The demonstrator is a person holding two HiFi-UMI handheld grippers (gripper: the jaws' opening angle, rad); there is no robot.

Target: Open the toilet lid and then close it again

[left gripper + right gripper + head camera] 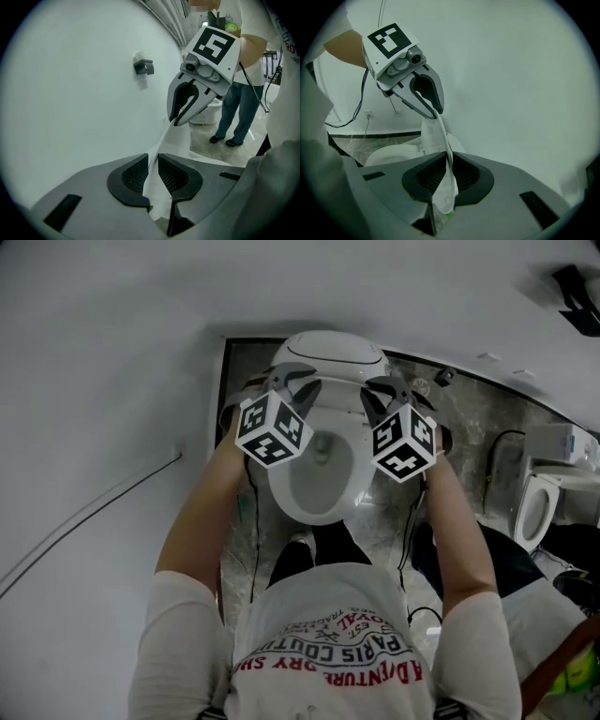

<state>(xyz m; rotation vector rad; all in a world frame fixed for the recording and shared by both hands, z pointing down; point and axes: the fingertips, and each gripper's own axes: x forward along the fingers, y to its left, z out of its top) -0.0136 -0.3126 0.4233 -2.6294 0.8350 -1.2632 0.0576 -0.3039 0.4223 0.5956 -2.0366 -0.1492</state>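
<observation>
Toilet lid [174, 137] stands raised off the bowl [319, 486], its thin white edge running up between both pairs of jaws; the left gripper [152, 174] has its jaws narrowed onto one side edge of the lid, pads against the plastic; the right gripper [447, 177] clamps the opposite side edge, jaws narrower; the head view shows the two grippers flanking the open bowl, against a pale wall [94, 381]; a second toilet [539, 507] stands on the marbled floor [469, 427].
</observation>
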